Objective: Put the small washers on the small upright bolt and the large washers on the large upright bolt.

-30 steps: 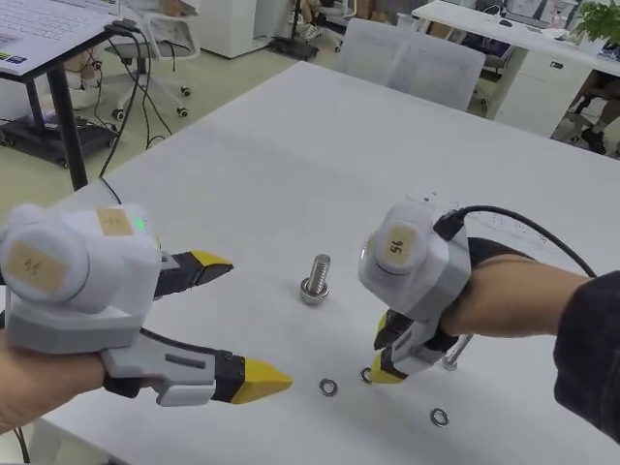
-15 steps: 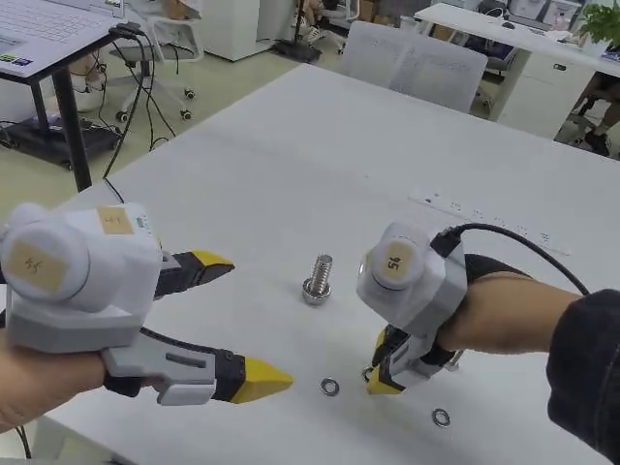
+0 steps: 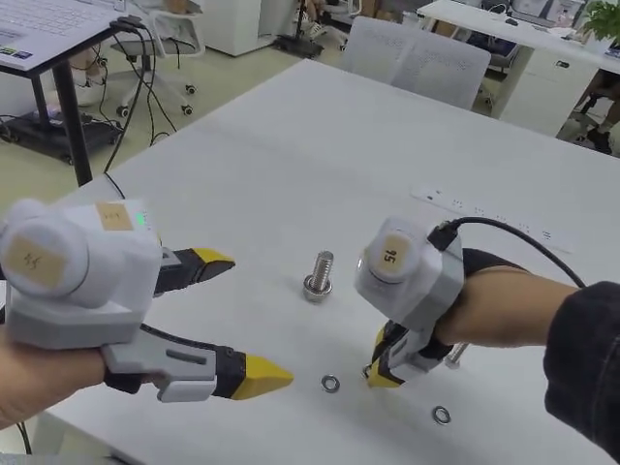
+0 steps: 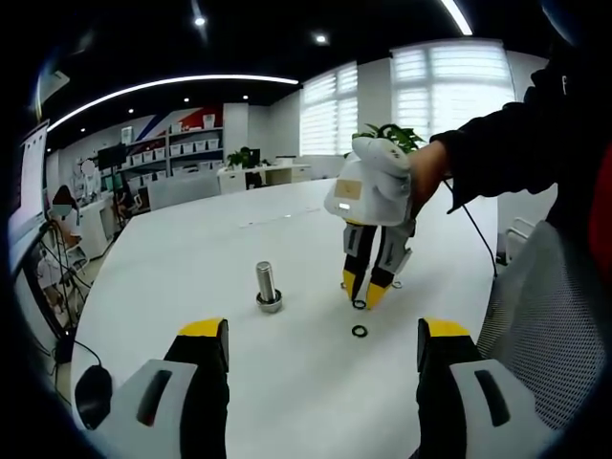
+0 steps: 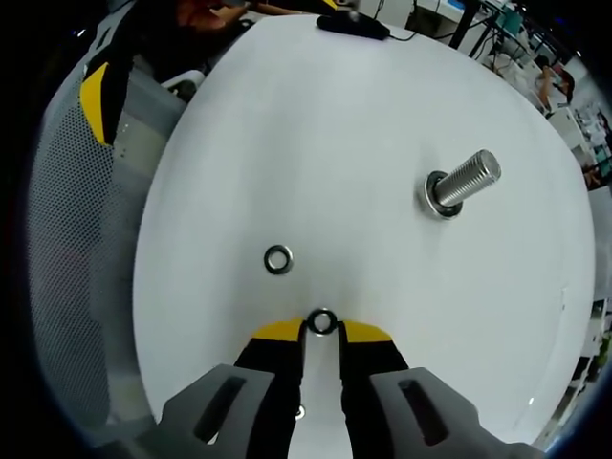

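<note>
**A:** So, does the right gripper (image 3: 384, 371) have that washer (image 5: 322, 321)?

**B:** It looks so. The jaws are nipped onto its edge at the very tips, low on the table (image 3: 291, 155), near and right of the large bolt (image 3: 319, 274).

**A:** What's the risk?

**B:** A hold that thin may let it flick out on lifting, or let it tilt and catch the threads. The left gripper (image 3: 242, 317) hangs wide open at the near left, holding nothing.

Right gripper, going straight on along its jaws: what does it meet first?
The small washer at the right gripper's tips, then the white table just beneath it. Whether it already grips the washer is unclear.
</note>
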